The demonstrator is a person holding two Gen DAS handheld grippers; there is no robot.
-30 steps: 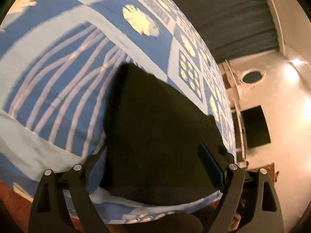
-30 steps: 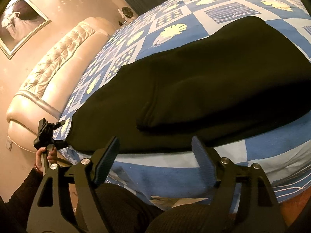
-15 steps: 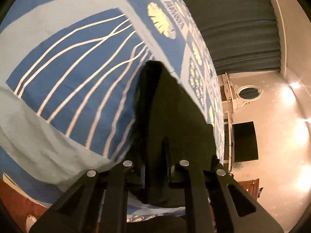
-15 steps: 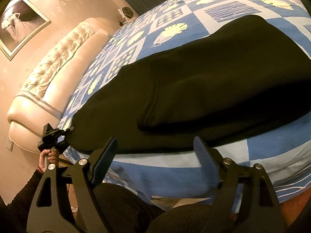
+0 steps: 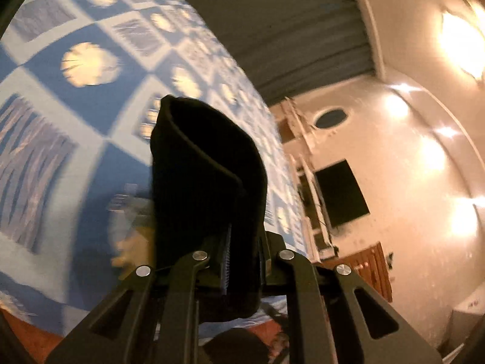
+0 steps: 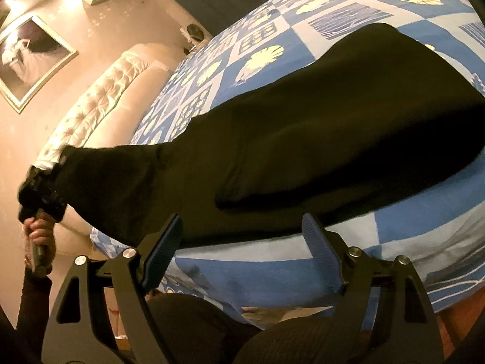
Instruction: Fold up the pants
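Note:
Black pants [image 6: 333, 139] lie across a blue and white patterned bedspread [image 6: 424, 227], one half doubled over the other. My left gripper [image 5: 242, 261] is shut on one end of the pants [image 5: 206, 182], and that end hangs raised above the bed. The right wrist view shows the same gripper [image 6: 45, 182] at the far left, with the cloth stretched up to it and a hand below on its handle. My right gripper [image 6: 242, 248] stands open just short of the pants' near edge, nothing between its fingers.
The bed's tufted cream headboard [image 6: 100, 103] curves along the left. A framed picture [image 6: 27, 57] hangs on the wall behind. Dark curtains [image 5: 272, 30], a black screen [image 5: 341, 194] and a wooden cabinet [image 5: 369, 270] stand beyond the bed. The person's dark-clad knees [image 6: 272, 333] are below the right gripper.
The left gripper closed on the end of the pants, then rose, lifting that end off the bedspread. The right gripper stayed open in place.

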